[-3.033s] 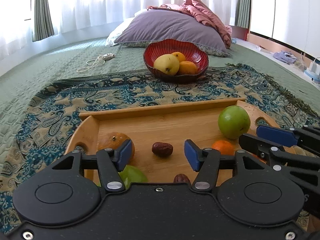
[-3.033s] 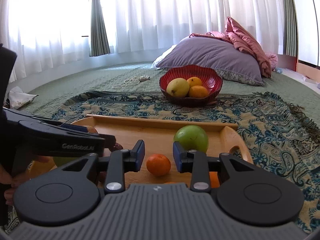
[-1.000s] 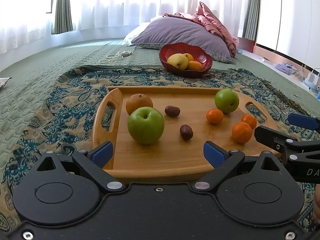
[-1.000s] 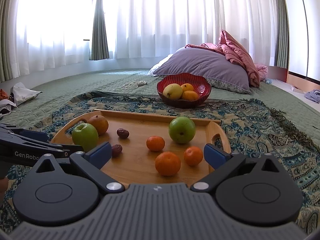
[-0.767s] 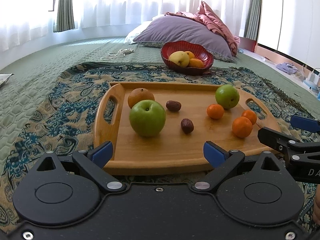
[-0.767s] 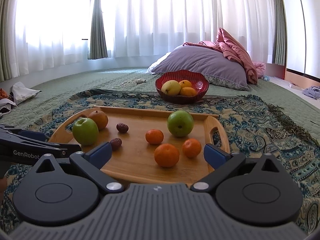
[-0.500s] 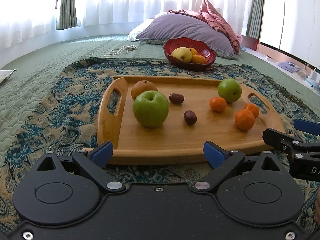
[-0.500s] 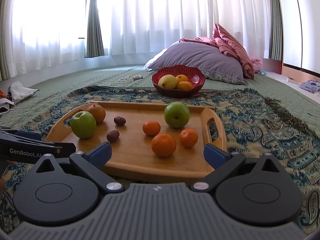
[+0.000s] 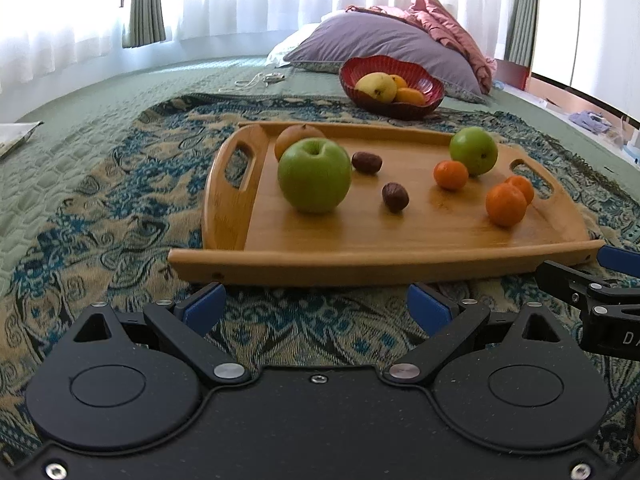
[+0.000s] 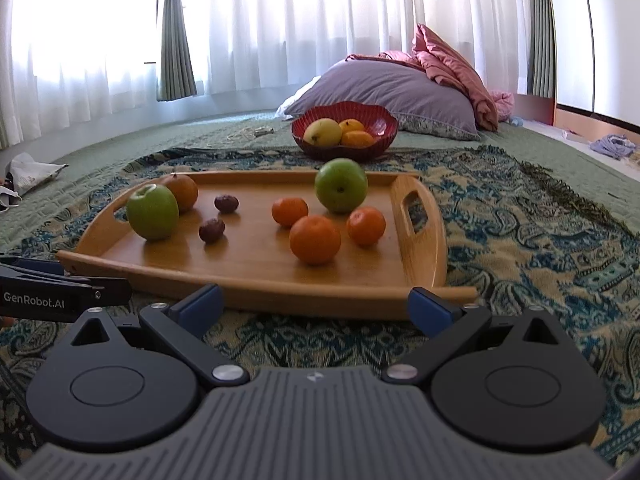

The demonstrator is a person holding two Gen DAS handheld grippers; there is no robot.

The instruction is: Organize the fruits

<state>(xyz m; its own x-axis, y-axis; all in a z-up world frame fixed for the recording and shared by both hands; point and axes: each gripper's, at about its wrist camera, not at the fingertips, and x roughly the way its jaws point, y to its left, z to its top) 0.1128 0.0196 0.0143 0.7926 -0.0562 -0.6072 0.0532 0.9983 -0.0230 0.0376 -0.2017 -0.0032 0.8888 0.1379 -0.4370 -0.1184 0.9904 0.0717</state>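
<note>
Hidden: the brown round fruit [image 9: 298, 136] sits partly behind the large green apple [image 9: 314, 175] in the left wrist view; fruit in the red bowl [image 9: 416, 108] overlaps, so the count is unclear.
Cut off: the right gripper [image 9: 608, 276] shows only as a fragment at the right edge of the left view; the left gripper [image 10: 60, 280] only as a tip at the left edge of the right view.
Left gripper: jaws spread wide, holding nothing, low in frame over the patterned cloth [image 9: 100, 208], short of the tray's near rim.
Right gripper: jaws equally wide, empty, touching nothing.
Fruit: on the wooden tray [image 10: 256, 280], centre frame: two green apples, three oranges [image 10: 315, 239], two dark dates [image 10: 211, 230].
Bowl: beyond the tray, upper centre.
</note>
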